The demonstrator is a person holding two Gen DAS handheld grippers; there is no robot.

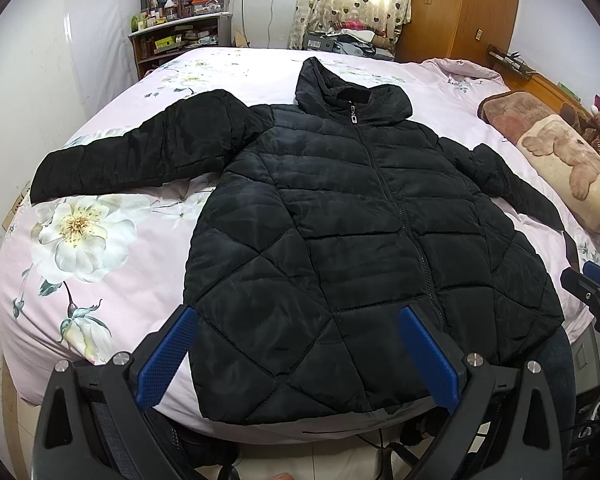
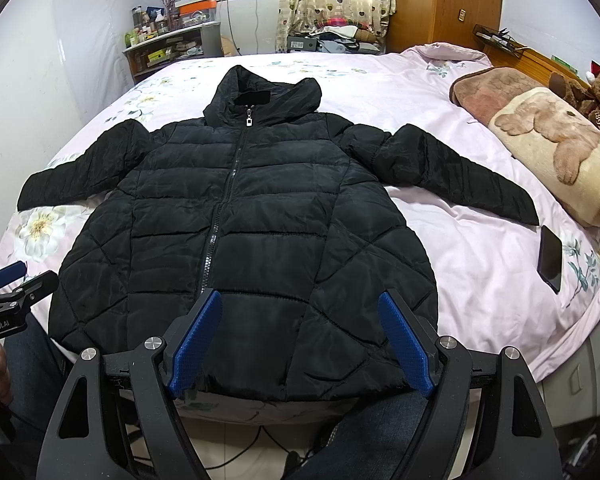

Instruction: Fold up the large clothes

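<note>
A black quilted hooded jacket lies flat on the bed, front up, zipped, both sleeves spread sideways and the hood pointing toward the far side. Its hem hangs at the near bed edge. My left gripper hovers open above the hem's left part, blue pads wide apart, nothing between them. My right gripper is open over the hem's right-of-zipper part, also holding nothing. Each gripper shows at the edge of the other's view: the right one, the left one.
The bed carries a pink floral sheet. A dark phone lies near the right sleeve's cuff. Pillows and plush bears sit along the right. A cluttered shelf and wardrobe stand behind.
</note>
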